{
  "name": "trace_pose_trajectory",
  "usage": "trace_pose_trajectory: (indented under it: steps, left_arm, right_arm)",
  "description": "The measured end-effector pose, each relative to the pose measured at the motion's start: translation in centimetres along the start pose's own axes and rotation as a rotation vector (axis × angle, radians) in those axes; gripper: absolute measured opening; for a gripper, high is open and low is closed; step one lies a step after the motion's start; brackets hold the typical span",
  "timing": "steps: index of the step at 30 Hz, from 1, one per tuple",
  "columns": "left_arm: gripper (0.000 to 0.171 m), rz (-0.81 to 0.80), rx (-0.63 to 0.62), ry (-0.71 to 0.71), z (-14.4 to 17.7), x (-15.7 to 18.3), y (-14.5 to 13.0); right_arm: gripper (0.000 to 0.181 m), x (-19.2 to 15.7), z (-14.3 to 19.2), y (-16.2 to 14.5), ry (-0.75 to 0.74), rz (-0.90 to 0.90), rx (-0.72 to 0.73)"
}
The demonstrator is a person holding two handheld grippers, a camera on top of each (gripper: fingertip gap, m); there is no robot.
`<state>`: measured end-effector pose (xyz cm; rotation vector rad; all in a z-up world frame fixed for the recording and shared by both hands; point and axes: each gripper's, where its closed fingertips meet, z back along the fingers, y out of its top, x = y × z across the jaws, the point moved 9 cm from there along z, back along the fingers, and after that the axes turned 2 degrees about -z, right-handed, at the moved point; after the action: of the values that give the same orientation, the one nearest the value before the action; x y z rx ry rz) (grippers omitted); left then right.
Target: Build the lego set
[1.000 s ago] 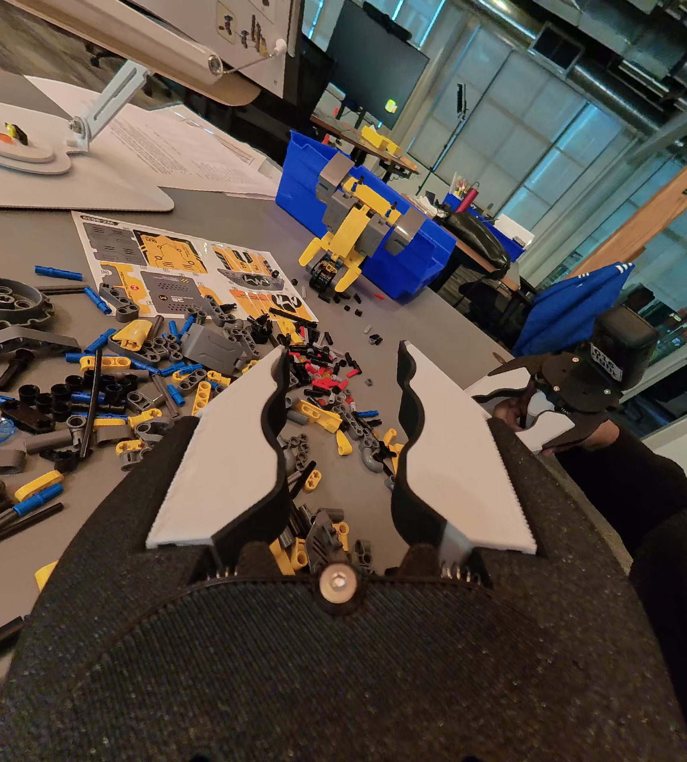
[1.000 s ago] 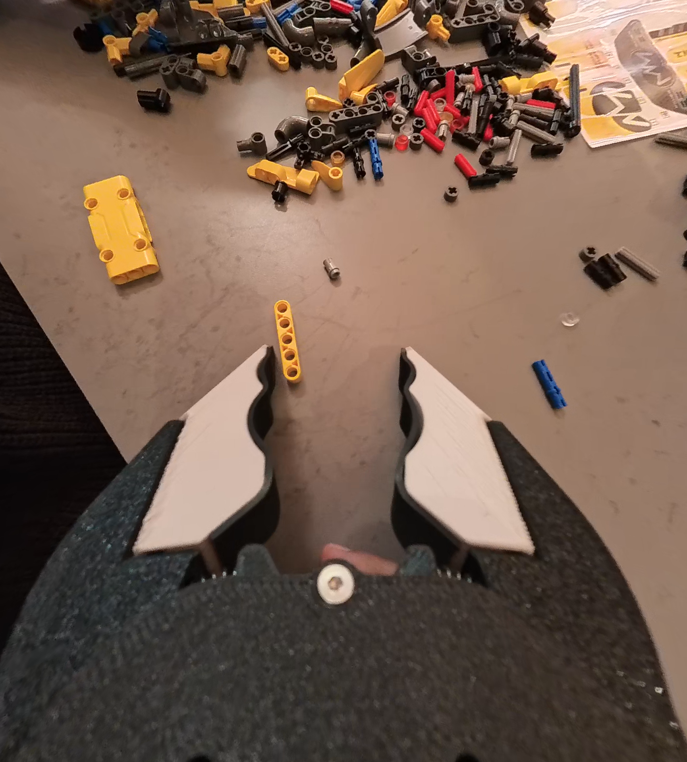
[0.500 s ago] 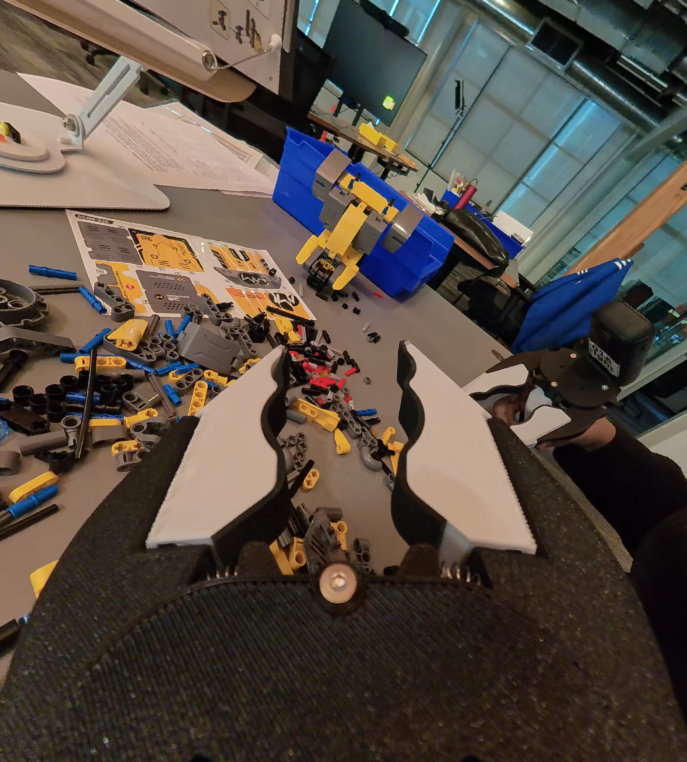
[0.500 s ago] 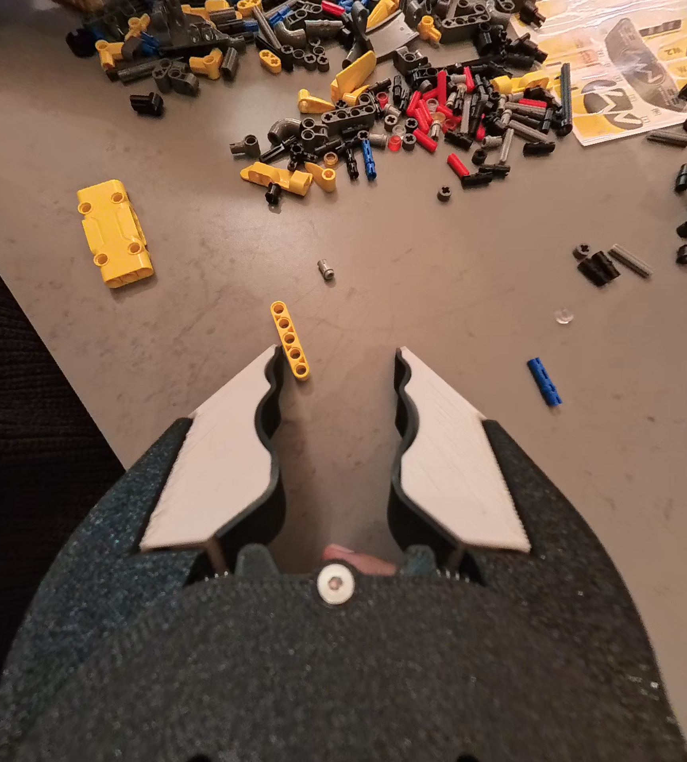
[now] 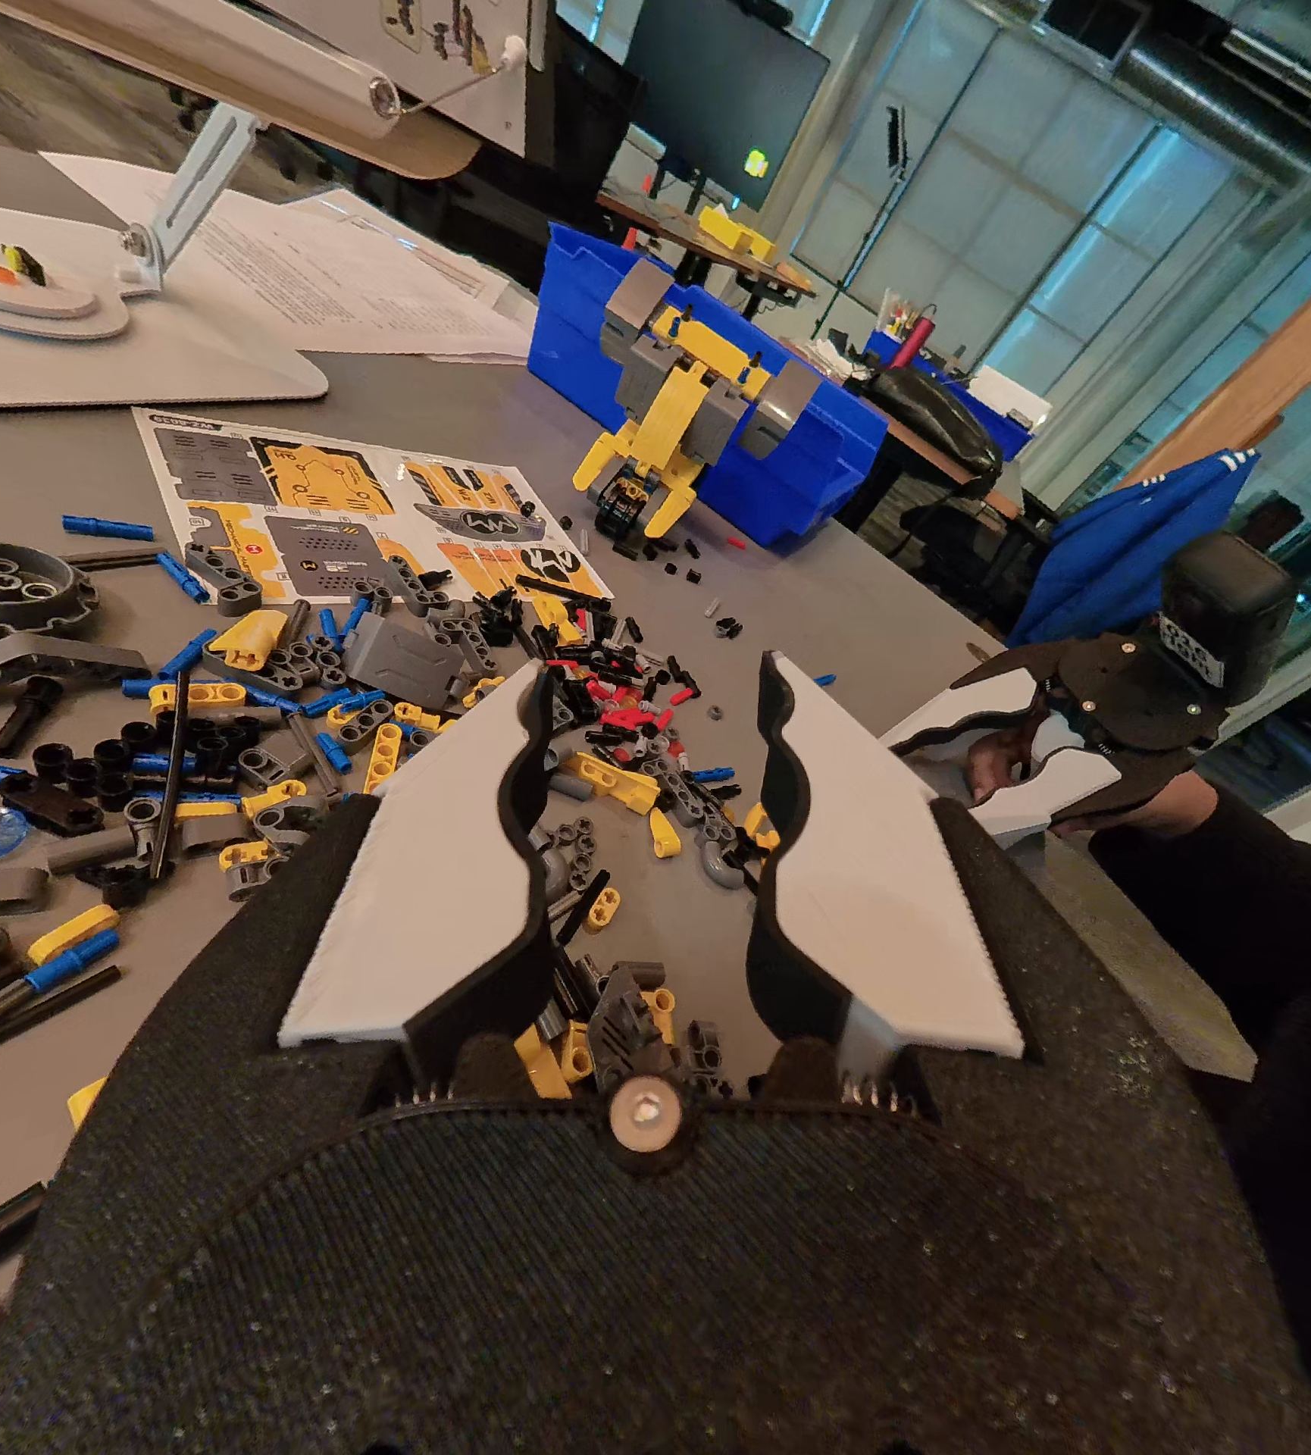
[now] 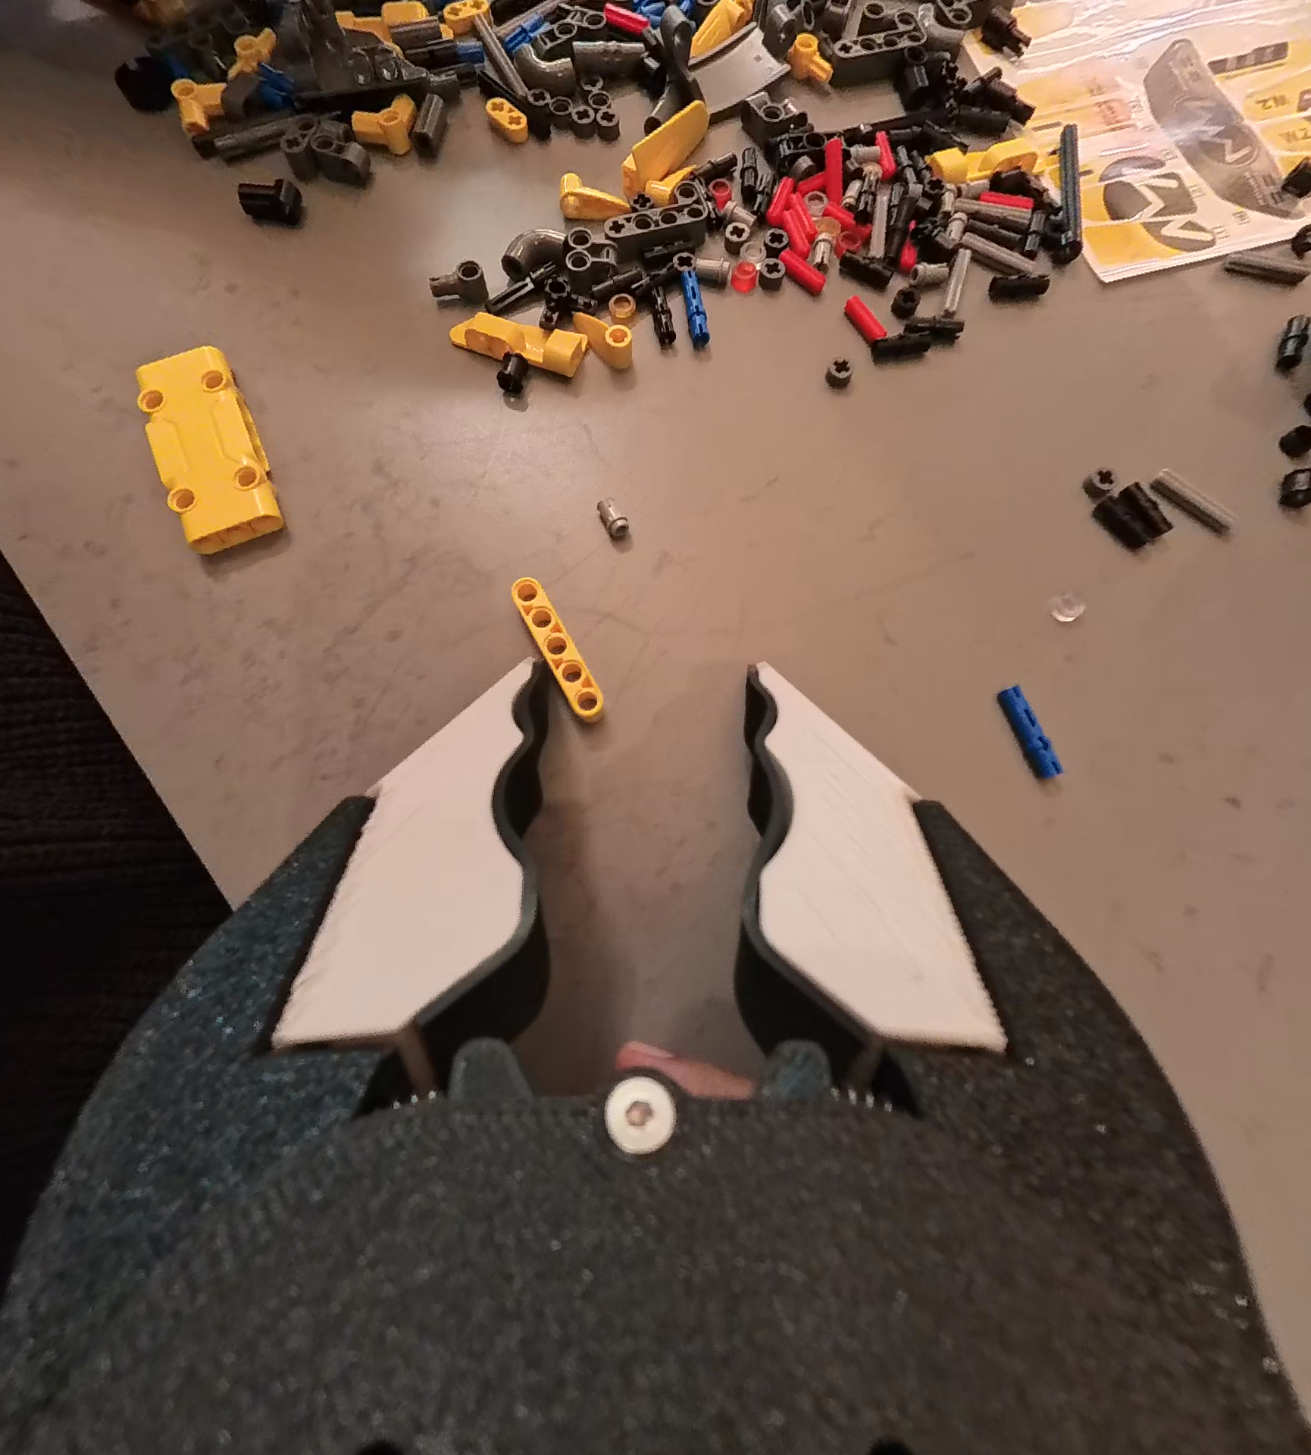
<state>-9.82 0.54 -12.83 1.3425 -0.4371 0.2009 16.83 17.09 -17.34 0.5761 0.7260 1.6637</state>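
A small yellow beam with several holes (image 6: 556, 649) lies on the grey table just ahead of my right gripper (image 6: 643, 677), next to its left fingertip. The right gripper is open and empty, low over the table. My left gripper (image 5: 656, 669) is open and empty, above a heap of loose black, grey, yellow, blue and red pieces (image 5: 613, 756). A partly built yellow and grey model (image 5: 688, 409) stands at the far side against a blue bin (image 5: 786, 464). The right gripper also shows at the right edge of the left wrist view (image 5: 951, 748).
A sticker sheet (image 5: 369, 504) lies beyond the pile. A yellow panel (image 6: 205, 449), a blue pin (image 6: 1029, 731), a grey pin (image 6: 613, 518) and black pins (image 6: 1129, 516) lie scattered. A white stand base (image 5: 85, 338) and papers sit far left. The table edge (image 6: 125, 748) runs close on the left. The grippers' ends are close to 20 centimetres from one another. To the grey pin (image 6: 613, 518): right tips about 4 centimetres, left tips about 15 centimetres.
The right gripper has shifted slightly left and forward, so the yellow beam now sits beside its left fingertip. The left gripper has barely moved. Both stay open.
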Motion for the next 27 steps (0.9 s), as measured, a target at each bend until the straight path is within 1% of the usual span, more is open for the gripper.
trace_pose_trajectory:
  steps: [20,22,23,24,25,27]
  left_arm:
    - [0.05,-0.003,-0.006,-0.011,-0.1,0.15,-0.09]
    - [0.049,-0.003,-0.005,-0.009,-0.08,0.14,-0.06]
    - [0.049,-0.003,-0.003,-0.01,-0.05,0.15,-0.03]
    - [0.05,-0.003,0.0,-0.009,0.0,0.16,0.02]
    - [0.05,-0.004,0.003,-0.009,0.05,0.16,0.08]
    - [0.05,-0.003,0.011,-0.012,0.16,0.19,0.19]
  right_arm:
    - [0.047,0.2,-0.07,0.09,0.0,-0.011,0.002]
    - [0.051,0.17,-0.05,0.1,0.009,-0.012,0.003]
    - [0.056,0.14,-0.03,0.1,0.027,-0.016,0.004]
    - [0.067,0.15,0.04,0.12,0.052,-0.028,0.009]
    - [0.072,0.31,0.16,0.13,0.073,-0.053,0.018]
    - [0.072,0.97,0.86,0.15,0.123,-0.133,0.071]
